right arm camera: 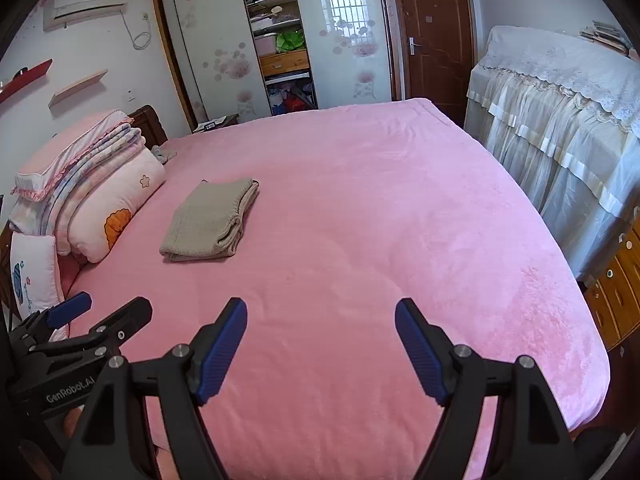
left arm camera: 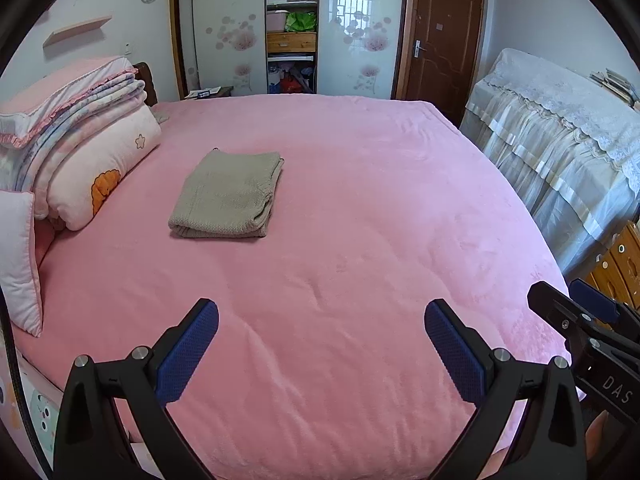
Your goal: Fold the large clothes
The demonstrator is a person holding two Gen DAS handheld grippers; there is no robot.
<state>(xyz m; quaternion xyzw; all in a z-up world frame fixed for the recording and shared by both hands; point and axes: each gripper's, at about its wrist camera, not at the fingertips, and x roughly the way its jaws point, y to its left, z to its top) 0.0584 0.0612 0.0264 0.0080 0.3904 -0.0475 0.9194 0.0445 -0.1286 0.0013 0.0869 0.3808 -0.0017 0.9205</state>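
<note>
A beige knit garment [left arm camera: 228, 196] lies folded into a flat rectangle on the pink bed [left arm camera: 360, 220], toward its left side; it also shows in the right wrist view [right arm camera: 210, 220]. My left gripper [left arm camera: 321, 316] is open and empty, held above the near part of the bed, well short of the garment. My right gripper [right arm camera: 321, 314] is open and empty, also above the near part of the bed [right arm camera: 380, 220]. Each gripper shows at the edge of the other's view: the right one [left arm camera: 568, 300] and the left one [right arm camera: 112, 306].
Stacked folded quilts and pillows [left arm camera: 72, 140] sit at the bed's left end. A lace-covered piece of furniture [left arm camera: 560, 152] and a wooden drawer chest [left arm camera: 618, 264] stand along the right. A wardrobe [left arm camera: 292, 28] and a brown door [left arm camera: 440, 36] are at the back.
</note>
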